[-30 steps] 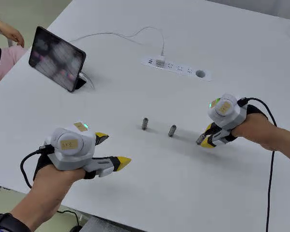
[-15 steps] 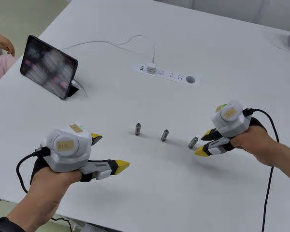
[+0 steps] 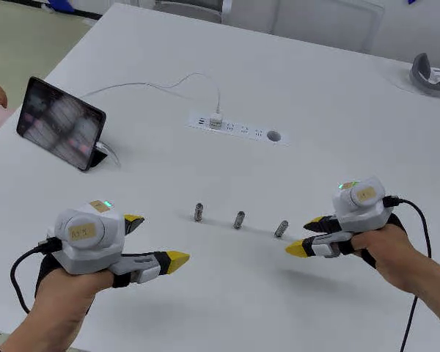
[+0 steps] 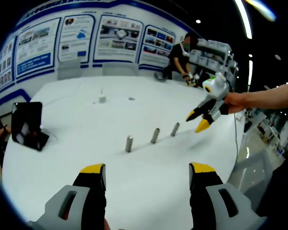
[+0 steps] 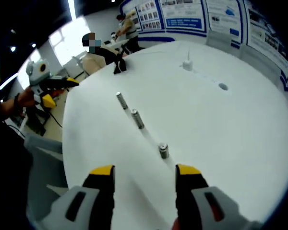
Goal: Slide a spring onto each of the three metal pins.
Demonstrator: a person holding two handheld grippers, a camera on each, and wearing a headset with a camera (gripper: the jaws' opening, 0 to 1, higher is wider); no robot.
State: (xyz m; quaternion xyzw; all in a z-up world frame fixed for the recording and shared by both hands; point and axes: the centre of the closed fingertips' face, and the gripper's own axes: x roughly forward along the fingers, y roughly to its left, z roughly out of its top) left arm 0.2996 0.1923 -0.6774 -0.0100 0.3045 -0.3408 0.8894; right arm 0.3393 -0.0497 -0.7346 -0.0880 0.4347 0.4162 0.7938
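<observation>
Looking down in the head view, the left hand-held gripper [image 3: 155, 237] sits at the near left of the white desk [image 3: 227, 308]. The left hand [image 3: 70, 290] wraps its body from behind, and its jaws are apart and point right. The right hand-held gripper [image 3: 306, 235] points left from the near right, held by the right hand [image 3: 385, 249], with the forearm running off the near-right corner. Its yellow-tipped jaws are spread and empty. Between the two stand three pins [image 3: 239, 219] in a row, each ribbed like a coil. A tablet [image 3: 59, 132] and a power strip [image 3: 231, 130] lie farther back.

In the left gripper view, that gripper's own jaws stand wide apart, with the pins [image 4: 155, 135] upright beyond them. The right hand-held gripper [image 4: 197, 121] hovers at the row's right end.

In the right gripper view, the parted jaws frame the nearest pin [image 5: 163, 150], which is clear of both tips. The left hand-held gripper [image 5: 60, 92] is far off.
</observation>
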